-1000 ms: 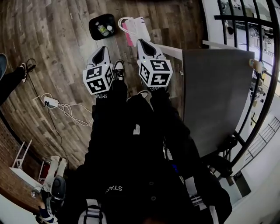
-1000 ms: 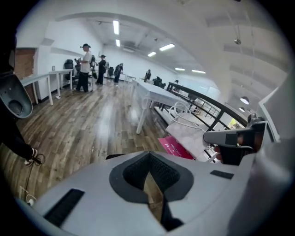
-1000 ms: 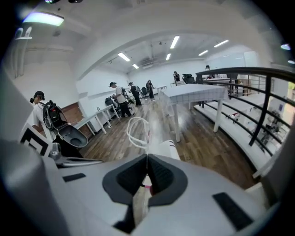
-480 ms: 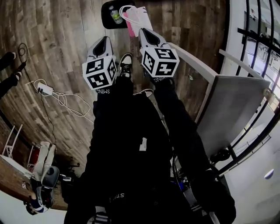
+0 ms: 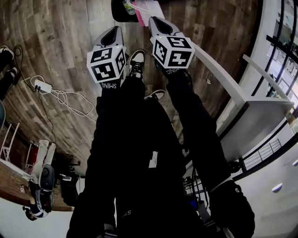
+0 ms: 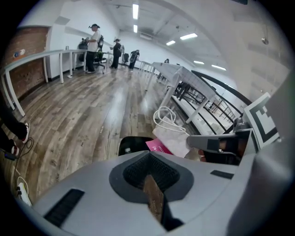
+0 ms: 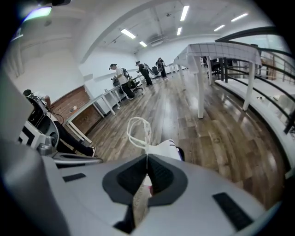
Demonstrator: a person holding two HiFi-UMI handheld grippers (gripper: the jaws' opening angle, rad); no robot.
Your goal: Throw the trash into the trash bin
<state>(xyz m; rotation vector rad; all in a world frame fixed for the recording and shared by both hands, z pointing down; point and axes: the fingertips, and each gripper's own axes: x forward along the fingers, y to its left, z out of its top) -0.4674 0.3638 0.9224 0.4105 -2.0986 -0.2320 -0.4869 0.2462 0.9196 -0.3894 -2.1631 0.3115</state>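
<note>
Open-plan office; long white desks (image 6: 46,54), wood floor (image 6: 83,120), ceiling strip lights (image 6: 135,10).

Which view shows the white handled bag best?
Left gripper view: most of the white bag, handles included, shows beside the black bin. The right gripper view's jaws hide its lower part; the head view crops it at the top edge.

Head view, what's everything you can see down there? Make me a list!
Floor: one, brown wood, everywhere
Trash bin: one, black, top edge
Bottle: one, greenish, inside the bin
Paper bag: one, white and pink, beside the bin
Power strip: one, white with cable, floor at left
Table: one, grey-white, right
Person's shoes: two, black and white, one between the grippers, one lower
Left gripper: one, grey with marker cube, jaws together
Right gripper: one, grey with marker cube, jaws together, near the bag
</note>
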